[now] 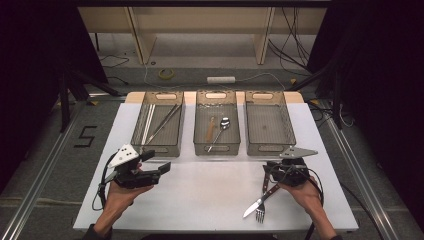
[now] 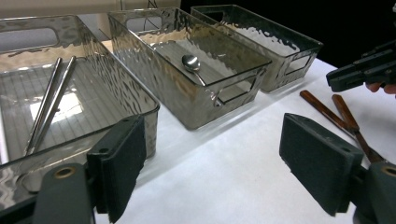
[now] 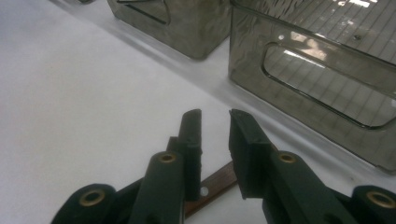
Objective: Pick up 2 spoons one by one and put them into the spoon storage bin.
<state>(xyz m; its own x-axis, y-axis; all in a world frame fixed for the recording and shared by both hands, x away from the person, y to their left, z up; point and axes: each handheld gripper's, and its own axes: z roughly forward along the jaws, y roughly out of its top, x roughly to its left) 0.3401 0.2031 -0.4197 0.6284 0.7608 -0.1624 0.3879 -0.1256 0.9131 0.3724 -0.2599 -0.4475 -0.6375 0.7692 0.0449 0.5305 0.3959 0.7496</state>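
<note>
In the lower right of the high view, a knife [image 1: 255, 204] and a fork [image 1: 264, 202] with brown wooden handles lie side by side on the white table [image 1: 200, 195]. Their long lines run from the lower left up to the upper right, with the handle ends near the right gripper [image 1: 267, 172]. That gripper hangs right over the handles, so it is much nearer than the left gripper [image 1: 162, 167], which sits far off at the left of the frame. In the right gripper view its jaws are a little apart, nothing between them, and a wooden handle [image 3: 212, 186] lies just under them. The left gripper's jaws are wide apart. Three clear bins sit behind; the right bin [image 1: 267, 127] is closest.
</note>
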